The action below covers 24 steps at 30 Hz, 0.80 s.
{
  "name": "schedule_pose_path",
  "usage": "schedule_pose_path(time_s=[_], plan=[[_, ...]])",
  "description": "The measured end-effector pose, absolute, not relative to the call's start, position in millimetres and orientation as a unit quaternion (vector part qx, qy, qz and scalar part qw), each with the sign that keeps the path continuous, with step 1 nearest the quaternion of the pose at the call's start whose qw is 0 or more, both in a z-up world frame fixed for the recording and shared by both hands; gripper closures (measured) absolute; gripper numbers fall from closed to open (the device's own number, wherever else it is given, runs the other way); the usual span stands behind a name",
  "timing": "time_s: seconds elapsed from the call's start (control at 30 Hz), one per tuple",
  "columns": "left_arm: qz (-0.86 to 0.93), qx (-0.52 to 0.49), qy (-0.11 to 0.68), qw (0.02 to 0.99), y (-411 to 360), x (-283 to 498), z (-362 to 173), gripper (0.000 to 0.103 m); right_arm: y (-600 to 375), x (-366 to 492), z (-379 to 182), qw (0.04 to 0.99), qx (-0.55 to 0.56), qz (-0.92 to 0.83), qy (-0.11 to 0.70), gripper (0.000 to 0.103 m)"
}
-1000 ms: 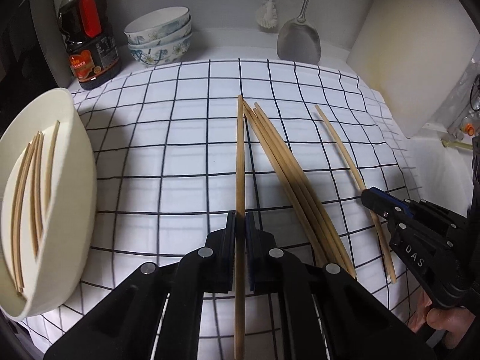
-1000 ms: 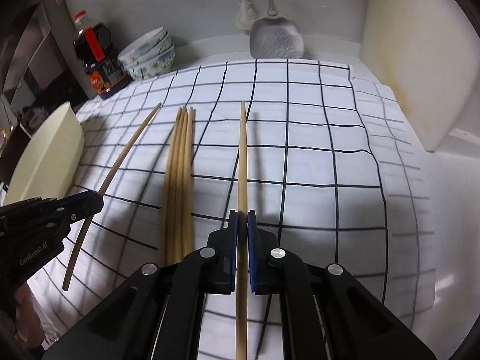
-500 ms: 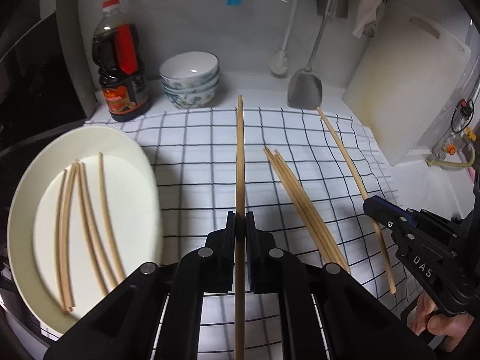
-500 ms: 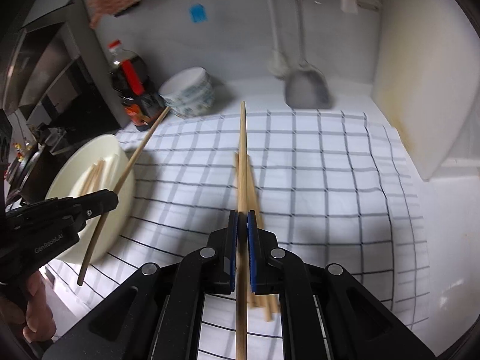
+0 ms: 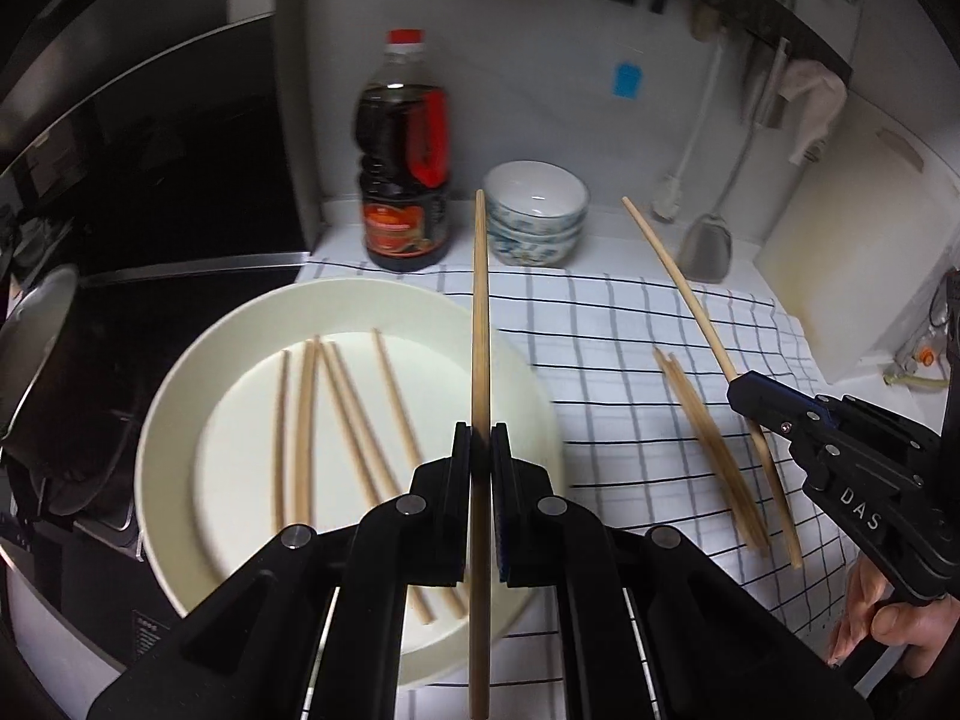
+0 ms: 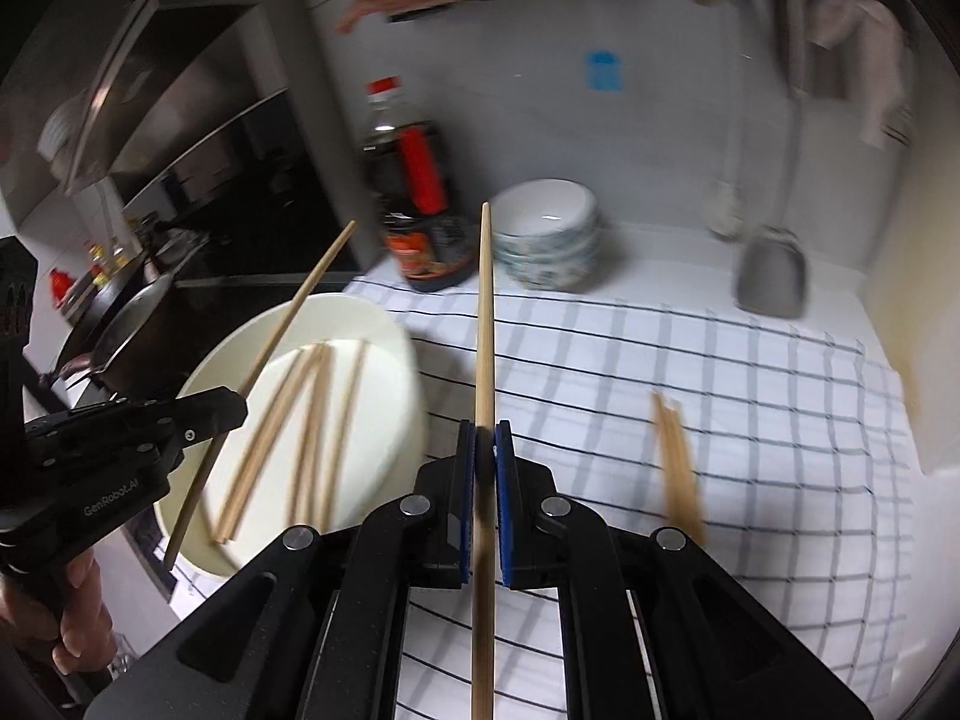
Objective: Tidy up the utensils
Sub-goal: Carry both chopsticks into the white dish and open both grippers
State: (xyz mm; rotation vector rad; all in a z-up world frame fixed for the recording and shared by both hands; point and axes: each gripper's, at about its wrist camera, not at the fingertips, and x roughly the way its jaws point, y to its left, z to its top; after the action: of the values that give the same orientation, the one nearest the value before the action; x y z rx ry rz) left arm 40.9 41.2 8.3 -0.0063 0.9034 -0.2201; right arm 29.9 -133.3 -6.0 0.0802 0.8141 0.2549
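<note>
My left gripper [image 5: 480, 438] is shut on a wooden chopstick [image 5: 479, 300] and holds it in the air over the right part of the cream plate [image 5: 180, 396]. The plate holds several chopsticks [image 5: 336, 420]. My right gripper [image 6: 485, 435] is shut on another chopstick [image 6: 485, 312], held in the air above the checked cloth [image 6: 750, 420], right of the plate [image 6: 384, 324]. A bundle of chopsticks [image 5: 708, 444] lies on the cloth; it also shows in the right wrist view [image 6: 678, 474]. Each gripper shows in the other's view: right [image 5: 741, 393], left [image 6: 237, 405].
A dark sauce bottle [image 5: 405, 180] and stacked patterned bowls [image 5: 534, 210] stand at the back. A metal spatula [image 5: 708, 240] hangs by the wall. A white cutting board [image 5: 852, 252] leans at the right. A dark stove with a pan [image 6: 132, 312] is left of the plate.
Both grippers lifted their chopsticks off the cloth and swung up and left toward the plate. The plate now sits under the left gripper.
</note>
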Motion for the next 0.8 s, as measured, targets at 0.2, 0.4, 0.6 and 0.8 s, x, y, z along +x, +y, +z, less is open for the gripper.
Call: schedule_pose_path(time_s=[0.2, 0.4, 0.6, 0.8], plan=[[-0.067, -0.02, 0.44, 0.895, 88.7, 46.2, 4.6, 0.096, -80.4, 47.3, -9.1, 0.898, 0.026, 0.171, 0.404, 0.097], [-0.043, -0.034, 0.453, 0.89, 126.2, 55.3, -8.1, 0.096, -35.8, 64.7, -20.8, 0.881, 0.019, 0.206, 0.425, 0.097], [-0.039, -0.045, 0.47, 0.881, 145.2, 67.6, -27.3, 0.096, -3.3, 84.0, -40.3, 0.861, 0.031, 0.221, 0.457, 0.097], [-0.044, -0.048, 0.489, 0.87, 149.2, 78.0, -45.3, 0.096, 17.8, 95.5, -54.5, 0.849, 0.022, 0.218, 0.48, 0.097]])
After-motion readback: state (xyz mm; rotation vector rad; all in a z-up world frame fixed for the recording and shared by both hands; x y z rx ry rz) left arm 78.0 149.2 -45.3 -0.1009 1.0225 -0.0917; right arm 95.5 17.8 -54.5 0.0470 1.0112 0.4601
